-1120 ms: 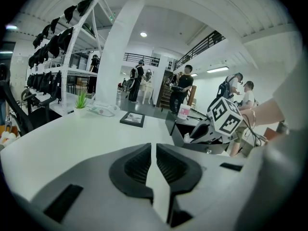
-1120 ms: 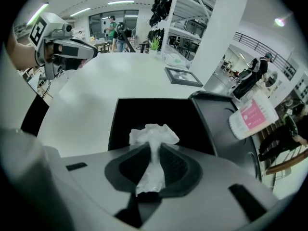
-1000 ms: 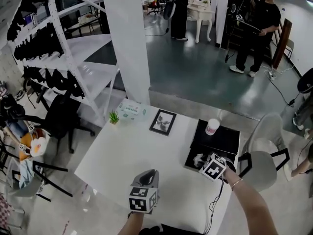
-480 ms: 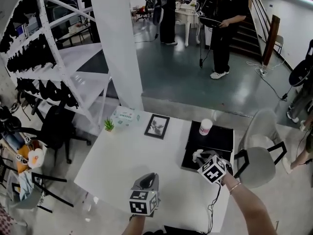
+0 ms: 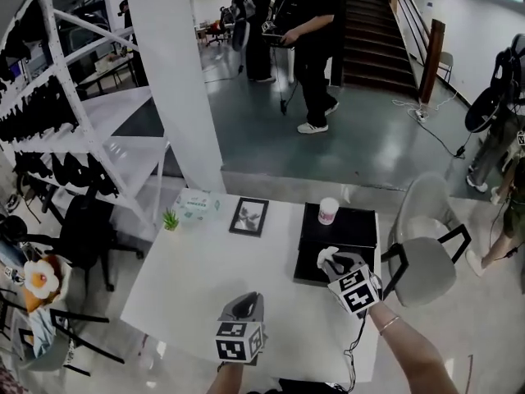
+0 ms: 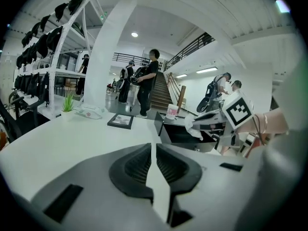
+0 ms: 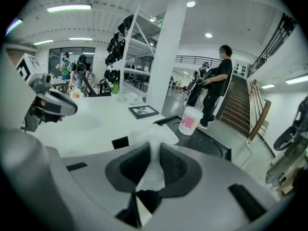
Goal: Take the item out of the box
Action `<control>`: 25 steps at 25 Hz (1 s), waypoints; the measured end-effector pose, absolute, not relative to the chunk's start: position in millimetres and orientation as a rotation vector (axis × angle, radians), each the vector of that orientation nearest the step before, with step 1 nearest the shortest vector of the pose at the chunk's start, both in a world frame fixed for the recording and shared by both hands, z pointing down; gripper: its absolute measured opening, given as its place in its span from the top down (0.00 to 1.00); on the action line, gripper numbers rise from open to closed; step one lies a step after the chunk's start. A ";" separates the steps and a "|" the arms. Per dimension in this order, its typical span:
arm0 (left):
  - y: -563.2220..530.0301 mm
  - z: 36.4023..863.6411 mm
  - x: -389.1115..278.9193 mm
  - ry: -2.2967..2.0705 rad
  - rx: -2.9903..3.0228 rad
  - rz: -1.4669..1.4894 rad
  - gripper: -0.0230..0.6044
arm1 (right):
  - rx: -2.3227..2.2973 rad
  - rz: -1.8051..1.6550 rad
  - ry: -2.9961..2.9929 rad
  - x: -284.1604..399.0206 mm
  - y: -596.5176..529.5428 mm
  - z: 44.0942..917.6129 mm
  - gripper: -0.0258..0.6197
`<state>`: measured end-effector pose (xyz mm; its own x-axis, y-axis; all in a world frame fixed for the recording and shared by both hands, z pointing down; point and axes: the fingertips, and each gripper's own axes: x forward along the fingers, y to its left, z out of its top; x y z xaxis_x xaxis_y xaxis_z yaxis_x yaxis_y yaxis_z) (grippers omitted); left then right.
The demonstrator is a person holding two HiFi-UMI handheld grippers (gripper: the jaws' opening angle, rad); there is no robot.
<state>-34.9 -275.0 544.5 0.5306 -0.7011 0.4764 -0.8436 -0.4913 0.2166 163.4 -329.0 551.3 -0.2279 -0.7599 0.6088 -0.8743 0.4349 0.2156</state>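
Note:
A flat black box (image 5: 338,226) lies on the right of the white table (image 5: 205,261), with a white and pink tub (image 5: 328,212) at its far edge. My right gripper (image 5: 336,263) hovers over the box's near edge, shut on a crumpled white tissue (image 5: 327,256). In the right gripper view the tissue (image 7: 153,137) is pinched between the pads and sticks out past them, above the box (image 7: 207,142). My left gripper (image 5: 244,306) sits low at the table's near edge; its jaws (image 6: 153,148) are shut with nothing in them.
A framed picture (image 5: 248,217), a small potted plant (image 5: 171,219) and a tissue pack (image 5: 196,203) line the table's far edge. A grey chair (image 5: 426,253) stands right of the table, a black chair (image 5: 86,224) to the left. A white pillar (image 5: 176,80) rises behind; a person (image 5: 310,48) walks beyond.
The head view has swung, so the table sits further left in the picture. My right gripper keeps the tissue over the box's near edge. A person behind has walked leftwards.

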 end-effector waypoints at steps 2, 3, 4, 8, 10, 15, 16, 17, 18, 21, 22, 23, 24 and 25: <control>-273.9 544.0 -31.8 -1.252 2.359 0.457 0.92 | 1.417 0.205 -2.048 165.0 -324.5 541.5 0.86; -273.6 543.9 -30.0 -1.245 2.364 0.458 0.92 | 1.440 0.197 -2.055 165.8 -322.2 536.5 0.86; -273.5 543.9 -27.8 -1.238 2.369 0.459 0.92 | 1.462 0.194 -2.062 166.3 -319.6 532.1 0.86; -272.3 544.2 -19.5 -1.208 2.394 0.464 0.92 | 1.542 0.217 -2.090 167.5 -306.4 519.6 0.86; -272.6 543.0 -16.6 -1.205 2.406 0.459 0.92 | 1.585 0.250 -2.114 168.2 -299.3 514.2 0.86; -273.4 539.3 -7.2 -1.184 2.435 0.454 0.92 | 1.693 0.380 -2.165 174.7 -277.5 506.8 0.86; -273.4 538.8 -5.0 -1.178 2.442 0.457 0.92 | 1.712 0.391 -2.166 176.7 -273.2 506.0 0.86; -273.6 538.1 -2.9 -1.174 2.448 0.459 0.92 | 1.731 0.399 -2.166 178.9 -269.4 505.0 0.86; -274.1 537.3 -0.7 -1.169 2.454 0.461 0.92 | 1.751 0.408 -2.167 180.9 -266.0 503.6 0.86; -274.8 535.9 5.4 -1.157 2.464 0.466 0.92 | 1.816 0.450 -2.176 185.7 -255.5 500.5 0.86; -274.8 535.9 7.1 -1.154 2.467 0.468 0.92 | 1.837 0.463 -2.178 186.9 -251.9 500.3 0.86; -275.0 535.7 8.9 -1.152 2.471 0.468 0.92 | 1.857 0.472 -2.178 188.0 -248.4 500.2 0.86; -275.3 535.4 10.6 -1.150 2.475 0.468 0.92 | 1.875 0.479 -2.177 189.2 -245.3 500.1 0.86; -275.7 535.0 12.3 -1.148 2.479 0.467 0.92 | 1.890 0.484 -2.175 190.2 -242.4 500.1 0.86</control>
<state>12.3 -275.7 535.0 0.6135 -0.6552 0.4409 -0.7769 -0.6007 0.1884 190.2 -242.4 500.1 -0.1494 -0.9154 0.3739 -0.9875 0.1191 -0.1028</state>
